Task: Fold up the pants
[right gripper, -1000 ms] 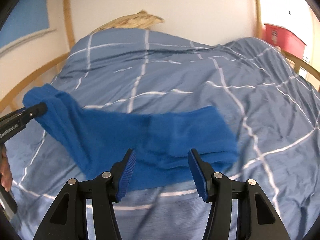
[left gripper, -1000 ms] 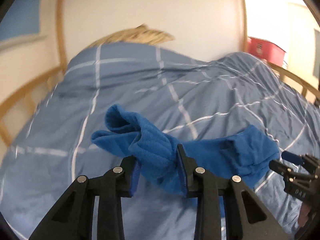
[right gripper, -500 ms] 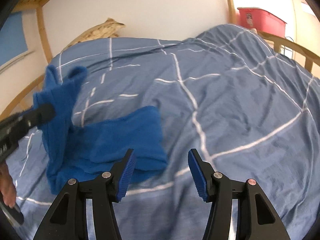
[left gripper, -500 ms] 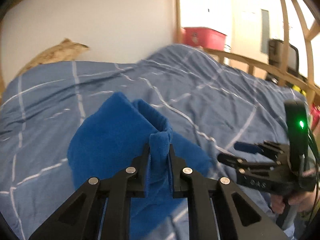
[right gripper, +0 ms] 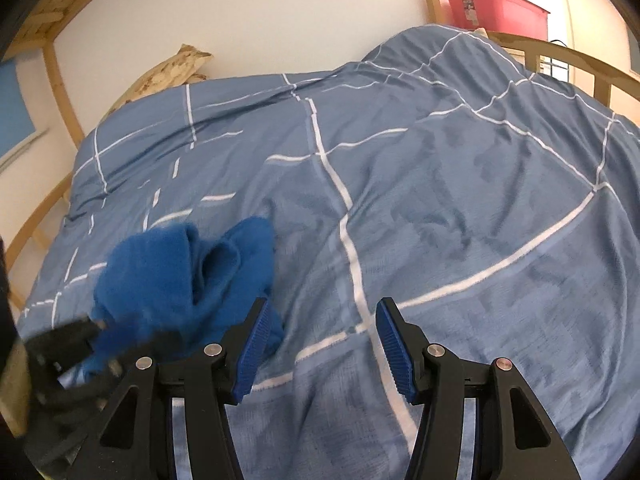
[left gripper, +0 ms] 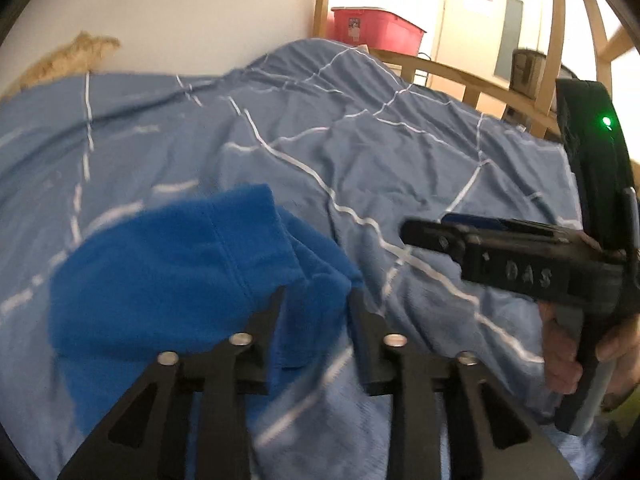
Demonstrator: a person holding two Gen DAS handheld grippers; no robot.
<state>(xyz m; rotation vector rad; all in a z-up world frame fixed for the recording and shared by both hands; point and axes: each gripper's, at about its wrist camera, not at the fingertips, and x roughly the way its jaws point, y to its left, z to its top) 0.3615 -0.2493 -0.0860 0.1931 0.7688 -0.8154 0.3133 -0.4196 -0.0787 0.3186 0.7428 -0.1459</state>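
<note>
The blue fleece pants [left gripper: 168, 280] sit bunched up on the near left part of the checked blue duvet [left gripper: 360, 152]. The left gripper [left gripper: 316, 304] is opening with a fold of the pants between its jaws, not really pinched. The right gripper [right gripper: 320, 344] hangs half open over bare duvet, holding nothing.

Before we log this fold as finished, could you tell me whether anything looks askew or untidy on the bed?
Yes: the blue pants lie in a rumpled heap on the checked duvet, layers bunched rather than flat. The left gripper is opening with a fold between its fingers.
</note>
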